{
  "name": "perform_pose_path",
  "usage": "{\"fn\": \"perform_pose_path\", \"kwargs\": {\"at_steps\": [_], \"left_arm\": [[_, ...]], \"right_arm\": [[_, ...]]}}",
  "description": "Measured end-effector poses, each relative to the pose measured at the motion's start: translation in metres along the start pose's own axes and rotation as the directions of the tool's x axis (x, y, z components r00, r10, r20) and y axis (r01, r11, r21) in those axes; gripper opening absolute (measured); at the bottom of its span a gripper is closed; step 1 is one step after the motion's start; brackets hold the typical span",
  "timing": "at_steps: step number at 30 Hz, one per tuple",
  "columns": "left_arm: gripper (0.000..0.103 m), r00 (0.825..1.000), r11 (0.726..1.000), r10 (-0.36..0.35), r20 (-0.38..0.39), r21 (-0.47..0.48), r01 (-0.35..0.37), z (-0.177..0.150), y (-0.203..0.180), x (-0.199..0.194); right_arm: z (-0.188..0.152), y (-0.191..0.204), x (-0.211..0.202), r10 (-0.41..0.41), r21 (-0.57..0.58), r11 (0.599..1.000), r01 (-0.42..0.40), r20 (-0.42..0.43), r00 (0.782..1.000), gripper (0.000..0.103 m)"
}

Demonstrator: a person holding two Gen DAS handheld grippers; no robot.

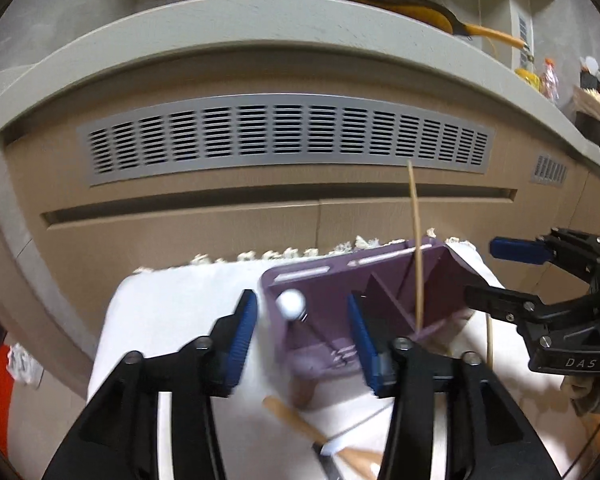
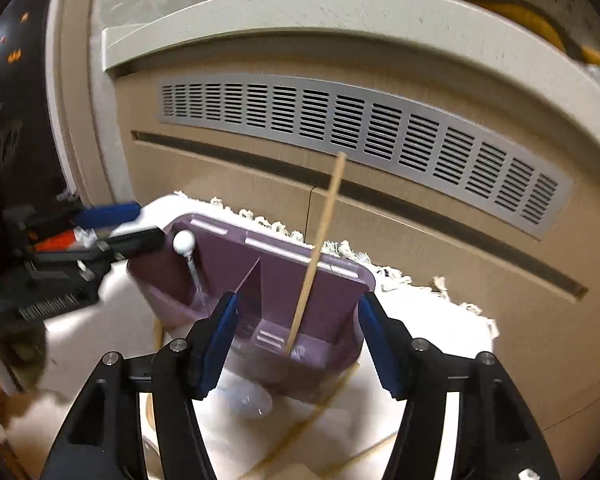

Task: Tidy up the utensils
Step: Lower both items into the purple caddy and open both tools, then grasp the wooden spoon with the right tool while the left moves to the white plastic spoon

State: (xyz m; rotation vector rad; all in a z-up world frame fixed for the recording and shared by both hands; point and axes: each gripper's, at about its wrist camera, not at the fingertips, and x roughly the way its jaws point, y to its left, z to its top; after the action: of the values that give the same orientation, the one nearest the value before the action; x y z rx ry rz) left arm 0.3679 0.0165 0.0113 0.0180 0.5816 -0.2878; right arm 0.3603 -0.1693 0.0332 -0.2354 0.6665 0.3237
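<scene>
A wood-panelled cabinet [image 1: 260, 220] with a long grey vent grille [image 1: 288, 136] fills the background, under a pale ledge [image 1: 220, 20] that carries a dark pan with a yellow handle [image 1: 404, 4]. Below it a white towel [image 1: 172, 312] with a fringed far edge covers the tabletop. On the towel stands a purple utensil holder [image 2: 284, 280], split by a divider into compartments. A wooden chopstick [image 2: 316, 256] leans upright in the right compartment; a white-knobbed utensil [image 2: 185, 242] stands in the left one. More wooden utensils [image 1: 296, 420] lie on the towel in front. The left claw [image 1: 304, 344] is spread, holding nothing. The right claw [image 2: 296, 344] is likewise spread and empty, just before the holder.
</scene>
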Motion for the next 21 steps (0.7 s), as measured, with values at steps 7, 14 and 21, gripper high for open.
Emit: {"fn": "perform_pose_path", "kwargs": {"at_steps": [7,14,21], "left_arm": [[0.062,0.997,0.998,0.060,-0.051,0.009,-0.060,-0.055,0.012,-0.035],[0.066,0.985,0.998,0.053,-0.164,-0.009,-0.055,-0.116,0.027,-0.058],[0.073,0.984,0.999,0.039,-0.176,-0.006,-0.040,-0.134,0.028,-0.072]], "right_arm": [[-0.038,0.038,-0.024,-0.004,-0.110,0.994,0.003,-0.008,1.000,0.099],[-0.073,0.080,-0.017,0.115,-0.184,0.973,-0.142,-0.152,0.982,0.099],[-0.084,0.099,0.012,0.153,-0.124,0.974,-0.188,-0.244,0.958,0.068]]}}
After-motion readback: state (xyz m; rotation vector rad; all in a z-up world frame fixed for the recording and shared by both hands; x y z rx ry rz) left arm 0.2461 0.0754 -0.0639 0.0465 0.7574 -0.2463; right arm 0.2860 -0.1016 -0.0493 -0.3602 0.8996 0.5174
